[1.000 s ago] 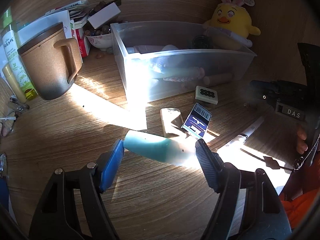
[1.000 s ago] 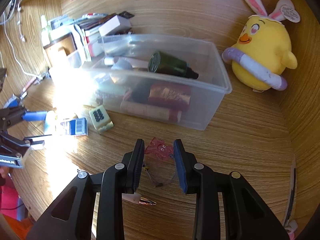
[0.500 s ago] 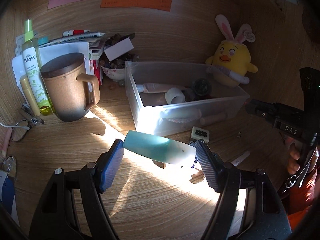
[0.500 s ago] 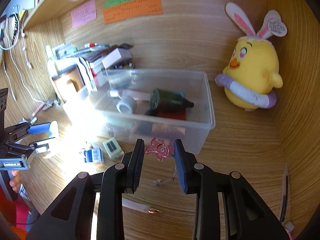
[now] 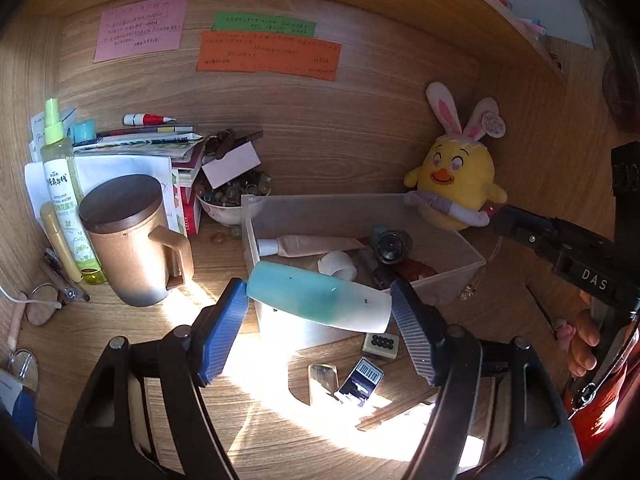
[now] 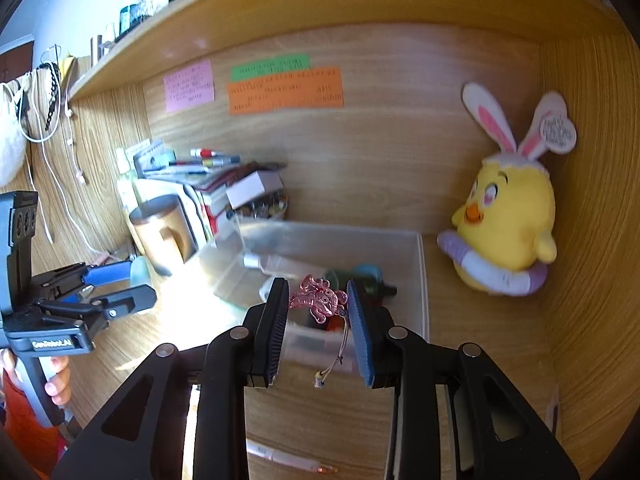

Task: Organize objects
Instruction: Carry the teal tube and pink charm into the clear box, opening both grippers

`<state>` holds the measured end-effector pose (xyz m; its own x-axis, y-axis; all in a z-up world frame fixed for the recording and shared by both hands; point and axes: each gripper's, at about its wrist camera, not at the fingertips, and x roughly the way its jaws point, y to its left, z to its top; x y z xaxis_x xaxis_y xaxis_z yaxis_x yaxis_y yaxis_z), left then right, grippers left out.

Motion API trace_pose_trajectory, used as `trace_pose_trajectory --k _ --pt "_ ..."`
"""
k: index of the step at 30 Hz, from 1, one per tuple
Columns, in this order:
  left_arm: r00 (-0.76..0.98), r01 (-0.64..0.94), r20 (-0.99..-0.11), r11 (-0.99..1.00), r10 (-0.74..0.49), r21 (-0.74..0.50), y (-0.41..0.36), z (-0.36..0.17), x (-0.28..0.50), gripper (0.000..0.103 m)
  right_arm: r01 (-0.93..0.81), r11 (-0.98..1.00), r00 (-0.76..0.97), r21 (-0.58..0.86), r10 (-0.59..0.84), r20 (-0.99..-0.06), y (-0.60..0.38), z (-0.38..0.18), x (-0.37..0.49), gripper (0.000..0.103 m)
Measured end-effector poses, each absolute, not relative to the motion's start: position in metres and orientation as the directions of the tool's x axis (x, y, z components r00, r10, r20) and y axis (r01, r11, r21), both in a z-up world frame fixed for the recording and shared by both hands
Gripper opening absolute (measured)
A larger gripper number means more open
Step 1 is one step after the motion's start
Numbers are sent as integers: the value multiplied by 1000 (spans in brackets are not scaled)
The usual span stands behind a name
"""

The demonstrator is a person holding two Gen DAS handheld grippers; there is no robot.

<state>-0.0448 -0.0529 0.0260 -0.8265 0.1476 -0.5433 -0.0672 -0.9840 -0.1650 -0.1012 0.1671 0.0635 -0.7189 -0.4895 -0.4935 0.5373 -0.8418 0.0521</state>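
From your left wrist camera, your left gripper (image 5: 318, 306) is squeezing a smooth tube that fades from teal to white (image 5: 318, 300), end to end between the blue pads. The tube hangs in the air over the near wall of the clear plastic box (image 5: 472, 246). Inside the box you see a pinkish tube with a white cap (image 5: 308, 245), a white roll (image 5: 338, 264) and a dark round bottle (image 5: 394, 243). There is open room above the box. To the left stands a brown mug with a dark lid (image 5: 130, 240), near the box but not touching it. On the wooden desk (image 5: 280, 440) in front of the box lie a small tile with black dots (image 5: 380, 345) and a blue card with a barcode (image 5: 362, 378). The yellow plush chick with bunny ears (image 5: 456, 186) sits behind the box's far right corner.

From your right wrist camera, your right gripper (image 6: 320, 312) is pinching a pink see-through charm (image 6: 318, 299), and its cord (image 6: 334, 362) dangles down. The charm is in the air over the box's near edge. Only this view shows the shelf (image 6: 280, 16) overhead, the side wall close on the right, a white pen (image 6: 288, 458) on the desk near you, and your left hand (image 6: 56, 380) holding its gripper off to the left.
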Motion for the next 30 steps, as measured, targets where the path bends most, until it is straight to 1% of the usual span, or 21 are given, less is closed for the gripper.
trace_pose_trajectory --k 7,16,24,30 --pt "-839 -52 -526 -983 138 -174 -54 33 -63 73 542 -840 -737 31 -492 -463 157 77 -113 27" --pt "-827 -30 -548 -984 125 -178 -53 28 -90 73 529 -849 -754 12 -476 -452 153 83 -134 27" --pt "-793 -31 -597 -987 121 -158 -42 10 -113 73 531 -847 -703 25 -457 -544 143 49 -157 27" --pt "-772 -37 -624 -990 116 -138 -35 -2 -125 73 547 -837 -668 7 -441 -600 130 25 -167 27"
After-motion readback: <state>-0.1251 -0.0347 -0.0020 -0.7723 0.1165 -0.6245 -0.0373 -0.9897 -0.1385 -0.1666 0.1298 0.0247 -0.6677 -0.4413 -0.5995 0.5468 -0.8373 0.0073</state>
